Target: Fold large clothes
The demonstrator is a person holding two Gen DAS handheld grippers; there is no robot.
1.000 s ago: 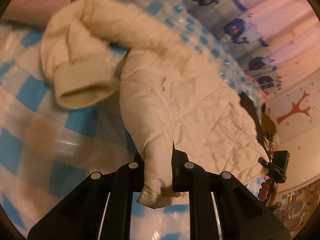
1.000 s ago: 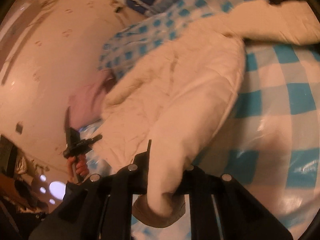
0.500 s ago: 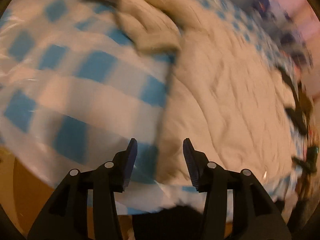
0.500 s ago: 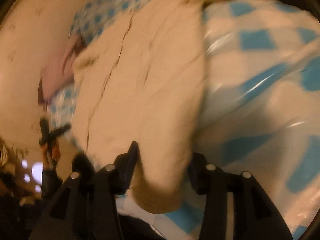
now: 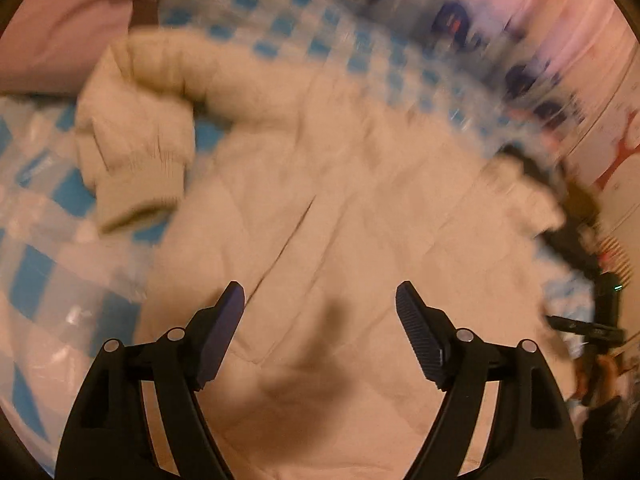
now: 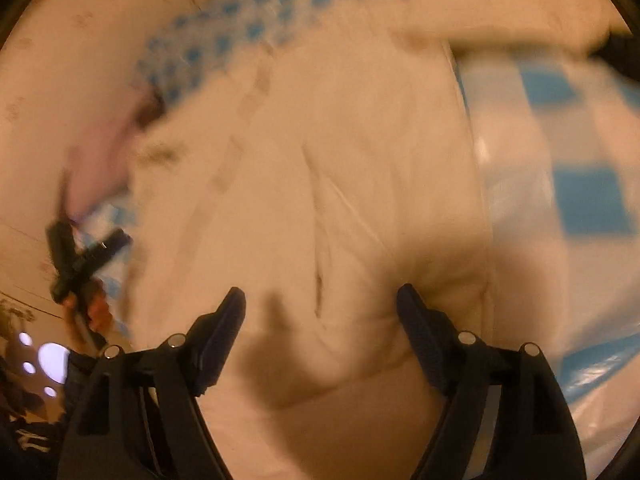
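Note:
A cream quilted jacket lies spread on a blue-and-white checked sheet. One sleeve with a ribbed cuff is bent at the upper left. My left gripper is open and empty just above the jacket's body. In the right wrist view the same jacket fills the middle, and my right gripper is open and empty above it. Each gripper shows in the other's view, the right one at the right edge, the left one at the left. Both views are blurred.
A pink cloth lies at the jacket's far left. A whale-print curtain hangs behind the sheet. A dark item lies by the jacket's right edge. The checked sheet extends to the right of the jacket.
Both grippers let go of the jacket edges they were pinching and opened wide. The jacket now lies flat under them.

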